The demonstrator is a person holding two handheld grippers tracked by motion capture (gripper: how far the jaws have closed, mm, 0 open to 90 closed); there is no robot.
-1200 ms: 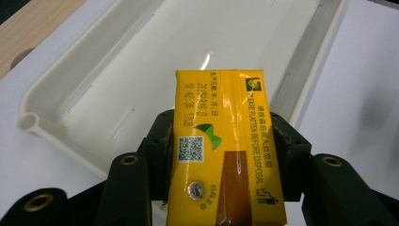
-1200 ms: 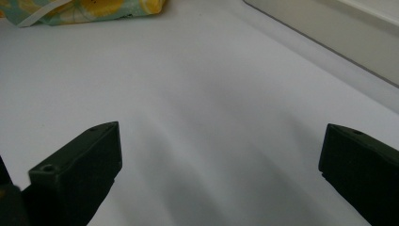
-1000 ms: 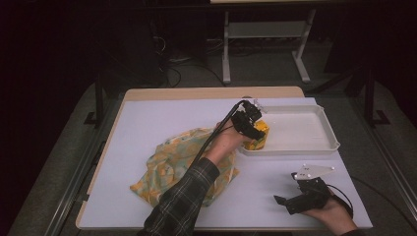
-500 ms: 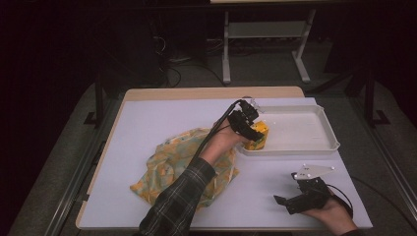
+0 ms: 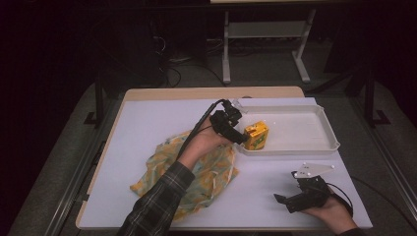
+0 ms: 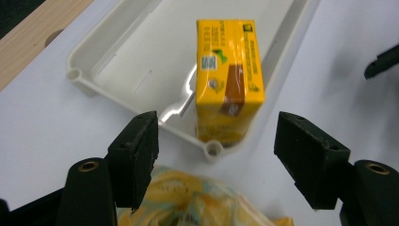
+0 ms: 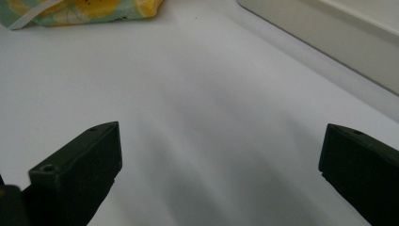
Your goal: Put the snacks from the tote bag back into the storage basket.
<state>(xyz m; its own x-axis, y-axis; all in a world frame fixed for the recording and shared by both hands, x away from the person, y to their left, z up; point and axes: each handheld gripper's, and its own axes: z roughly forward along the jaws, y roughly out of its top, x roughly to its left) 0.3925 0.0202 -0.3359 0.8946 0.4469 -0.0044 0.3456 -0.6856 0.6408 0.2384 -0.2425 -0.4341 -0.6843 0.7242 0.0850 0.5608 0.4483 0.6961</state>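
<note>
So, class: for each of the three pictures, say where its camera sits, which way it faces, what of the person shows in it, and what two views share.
High view: sits above the person's side, looking forward and down on the table; both forearms show, with the left gripper and the right gripper.
Left gripper view: rides the left gripper, looking past open jaws at the yellow carton in the white tray.
Right gripper view: rides the right gripper, low over the table, jaws open.
Shared: the patterned cloth and the tray appear in both gripper views.

The carton point(image 6: 229, 75) has print too blurred to read; the cloth point(image 6: 207, 202) is cut off at six o'clock.
</note>
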